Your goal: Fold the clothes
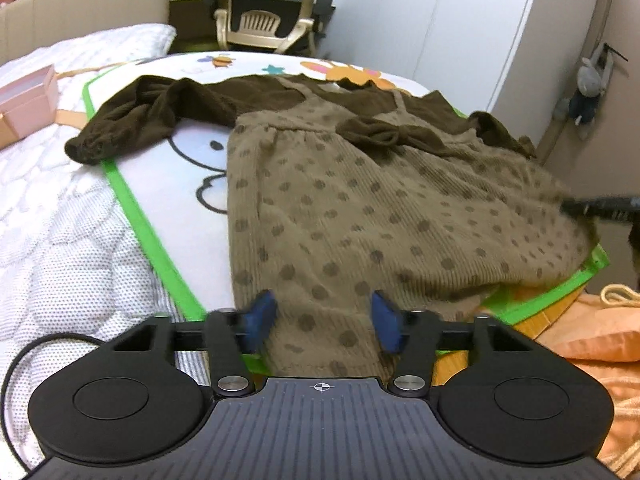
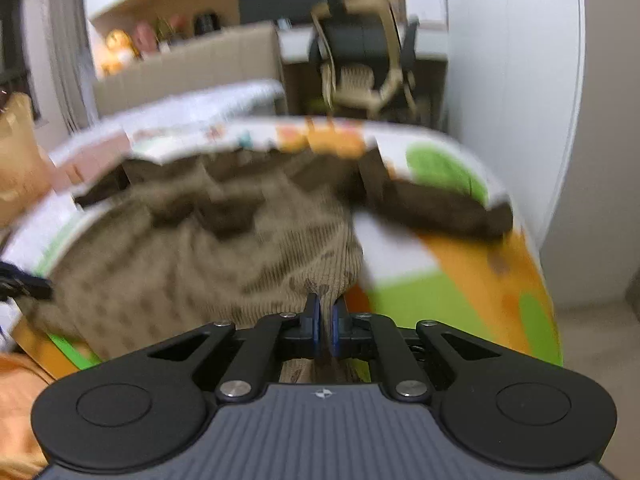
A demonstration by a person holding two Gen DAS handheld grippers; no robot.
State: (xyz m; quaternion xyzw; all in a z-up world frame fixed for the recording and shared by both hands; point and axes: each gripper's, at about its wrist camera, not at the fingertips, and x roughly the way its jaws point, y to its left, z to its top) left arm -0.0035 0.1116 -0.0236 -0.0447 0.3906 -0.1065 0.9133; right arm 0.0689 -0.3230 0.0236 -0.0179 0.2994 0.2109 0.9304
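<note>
A child's dress (image 1: 360,208) lies on a cartoon play mat (image 1: 176,184): tan dotted skirt, dark brown top and sleeves, a brown bow at the waist. My left gripper (image 1: 324,320) is open, its blue pads straddling the skirt's near hem on the left side. My right gripper (image 2: 325,320) is shut on the skirt's hem at its right corner, with the dress (image 2: 224,248) spread beyond it. The right wrist view is motion-blurred. The right gripper's tip shows at the right edge of the left wrist view (image 1: 600,206).
The mat lies on a white quilted bed (image 1: 60,240). A pink box (image 1: 28,104) sits at the left. Orange fabric (image 1: 600,344) lies at the near right. A chair (image 1: 260,24) and white wardrobe (image 1: 460,20) stand beyond the bed.
</note>
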